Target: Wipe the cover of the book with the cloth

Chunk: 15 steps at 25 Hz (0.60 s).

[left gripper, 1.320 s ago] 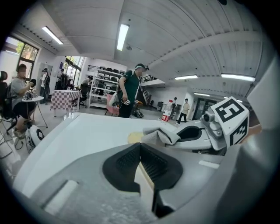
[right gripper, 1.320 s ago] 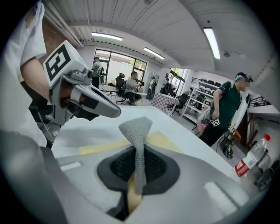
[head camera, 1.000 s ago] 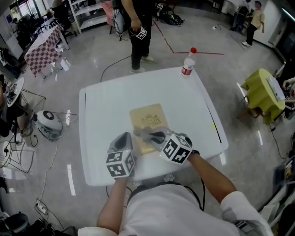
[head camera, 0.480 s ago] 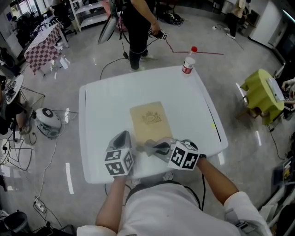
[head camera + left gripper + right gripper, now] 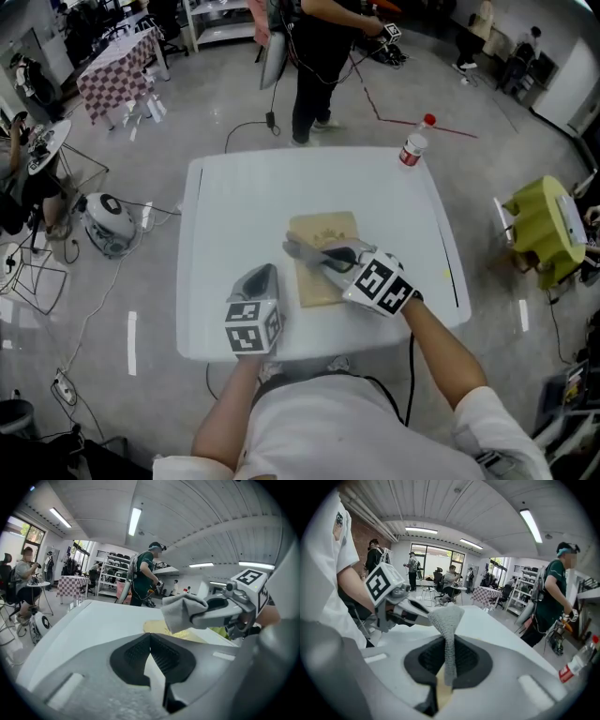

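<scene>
A tan book (image 5: pixel 319 234) with a gold emblem lies flat on the white table (image 5: pixel 234 206), just right of its middle. My right gripper (image 5: pixel 307 253) is shut on a grey cloth (image 5: pixel 302 251) and holds it over the near half of the cover. The right gripper view shows the cloth (image 5: pixel 448 630) pinched upright between the jaws of the right gripper (image 5: pixel 447 660). My left gripper (image 5: pixel 261 277) rests shut and empty over the table, left of the book. From the left gripper (image 5: pixel 151 638), I see the cloth (image 5: pixel 181 613) above the book (image 5: pixel 157 627).
A plastic bottle (image 5: pixel 413 146) with a red cap stands at the table's far right corner. A person (image 5: pixel 323 52) stands just beyond the far edge. A yellow-green covered seat (image 5: pixel 542 220) is to the right, and a round device (image 5: pixel 108 220) and cables lie on the floor at left.
The right gripper with the cloth slid back to the book's near edge, then forward again onto the cover. The left gripper stayed put. The person beyond the table shifted.
</scene>
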Available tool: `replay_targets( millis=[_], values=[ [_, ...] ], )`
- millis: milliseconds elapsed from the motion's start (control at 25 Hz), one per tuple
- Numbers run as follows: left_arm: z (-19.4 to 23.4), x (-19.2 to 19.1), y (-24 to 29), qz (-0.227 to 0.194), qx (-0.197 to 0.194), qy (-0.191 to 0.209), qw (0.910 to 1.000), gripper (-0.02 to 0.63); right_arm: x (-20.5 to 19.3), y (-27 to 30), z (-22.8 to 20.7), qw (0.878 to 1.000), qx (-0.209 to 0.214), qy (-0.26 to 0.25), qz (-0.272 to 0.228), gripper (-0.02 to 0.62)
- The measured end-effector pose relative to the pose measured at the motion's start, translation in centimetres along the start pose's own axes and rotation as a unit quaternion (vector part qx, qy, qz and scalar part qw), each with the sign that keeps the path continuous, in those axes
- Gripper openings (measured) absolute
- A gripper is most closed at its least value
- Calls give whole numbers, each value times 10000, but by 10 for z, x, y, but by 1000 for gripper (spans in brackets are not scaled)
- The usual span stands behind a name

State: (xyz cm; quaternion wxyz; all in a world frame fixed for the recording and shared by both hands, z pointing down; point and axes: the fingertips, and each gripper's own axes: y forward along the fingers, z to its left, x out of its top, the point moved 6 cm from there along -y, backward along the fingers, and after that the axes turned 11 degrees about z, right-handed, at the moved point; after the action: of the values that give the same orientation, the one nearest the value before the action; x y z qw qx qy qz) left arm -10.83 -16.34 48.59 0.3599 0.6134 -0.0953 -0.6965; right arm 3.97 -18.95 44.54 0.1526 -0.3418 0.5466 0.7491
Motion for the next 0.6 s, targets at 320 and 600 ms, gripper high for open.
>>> replay_targets(
  millis=[320,600],
  values=[
    [18,-5,-13,-17,93,-50,9999,6,38,62,-42,9925,-523,-855,701,17],
    [30,-10,-24,-44,228,-116,9997,6,29,119,-59,9788,-546,-1276,1504,17]
  ],
)
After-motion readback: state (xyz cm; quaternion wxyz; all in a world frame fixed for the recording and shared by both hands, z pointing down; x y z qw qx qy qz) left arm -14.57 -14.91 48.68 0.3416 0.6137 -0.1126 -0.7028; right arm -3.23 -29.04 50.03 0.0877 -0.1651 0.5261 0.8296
